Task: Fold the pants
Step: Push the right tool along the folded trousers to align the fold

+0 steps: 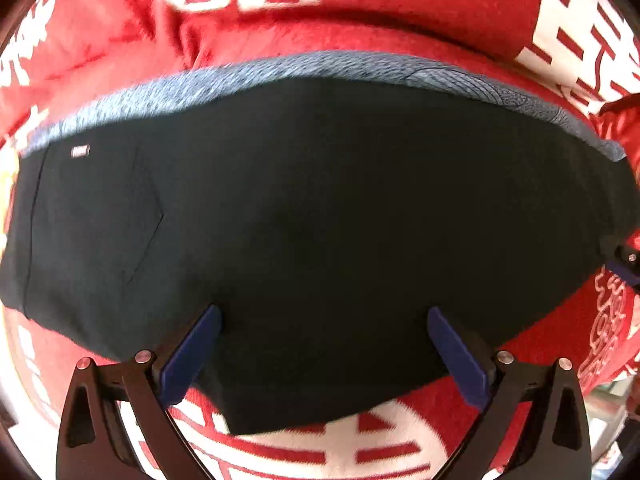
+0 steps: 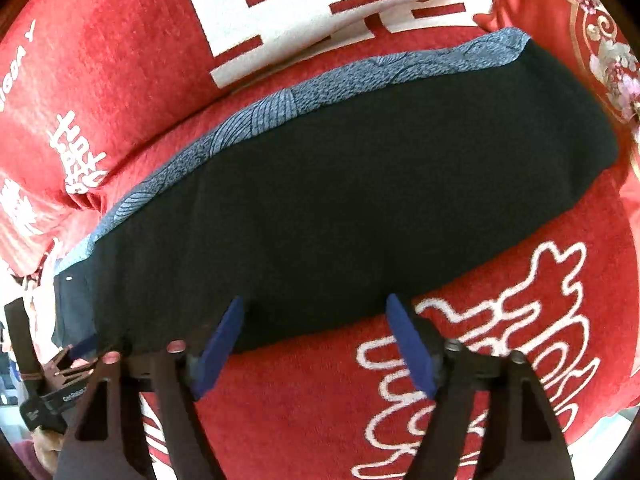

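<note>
Dark folded pants (image 1: 320, 208) lie flat on a red blanket, with a small white label (image 1: 80, 151) near their left end. A blue-grey patterned strip (image 1: 280, 72) of fabric shows along their far edge. My left gripper (image 1: 324, 311) hangs open over the pants' near edge, blue pads wide apart and holding nothing. In the right wrist view the pants (image 2: 352, 208) run diagonally, and my right gripper (image 2: 315, 299) stands open at their near edge, not gripping the cloth. The right gripper's tip (image 1: 624, 264) shows at the pants' right end. The left gripper (image 2: 76, 352) shows at lower left.
The red blanket (image 2: 280, 400) with large white characters covers the whole surface under and around the pants. A red floral cloth (image 2: 608, 60) lies at the far right. A dark strap (image 2: 24, 344) hangs at the left edge of the right wrist view.
</note>
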